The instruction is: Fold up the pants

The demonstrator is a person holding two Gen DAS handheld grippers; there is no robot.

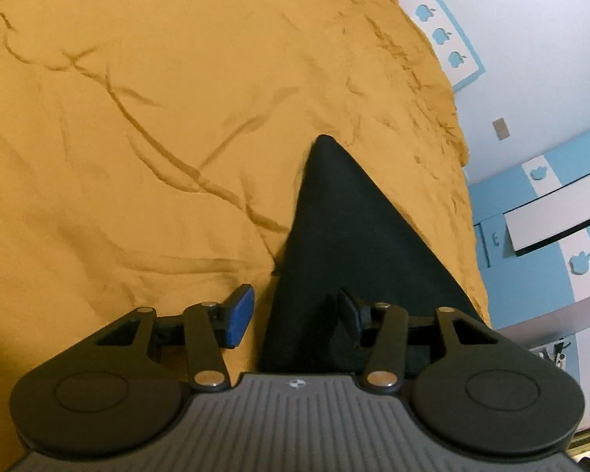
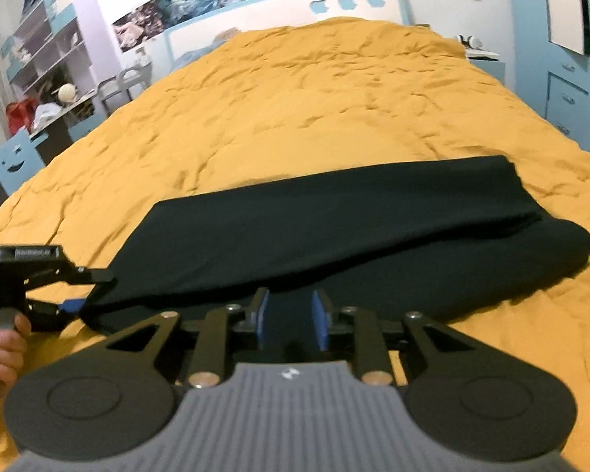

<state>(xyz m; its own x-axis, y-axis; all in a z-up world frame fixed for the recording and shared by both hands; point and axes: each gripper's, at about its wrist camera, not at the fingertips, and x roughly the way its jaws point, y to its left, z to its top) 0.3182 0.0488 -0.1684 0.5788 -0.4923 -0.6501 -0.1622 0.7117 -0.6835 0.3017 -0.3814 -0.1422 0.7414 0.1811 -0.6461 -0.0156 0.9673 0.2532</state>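
The black pants (image 2: 334, 220) lie across a mustard-yellow bedspread (image 2: 295, 98), one leg laid over the other. My right gripper (image 2: 291, 320) is over the near edge of the pants, its blue pads (image 2: 318, 322) a little apart with dark cloth between them. My left gripper (image 1: 295, 316) is open over the narrow end of the pants (image 1: 342, 228); its blue left pad (image 1: 238, 320) is over the bedspread (image 1: 137, 118) and its right finger is over the cloth. In the right wrist view the left gripper (image 2: 69, 306) is at the pants' left corner, held by a hand (image 2: 0, 350).
A white and blue headboard (image 2: 346, 0) with apple cut-outs stands at the far end. Blue drawers (image 2: 570, 98) and a nightstand (image 2: 487, 63) are on the right, shelves and a desk (image 2: 47, 70) on the left. The bed's edge (image 1: 472, 216) runs close to the pants' right side.
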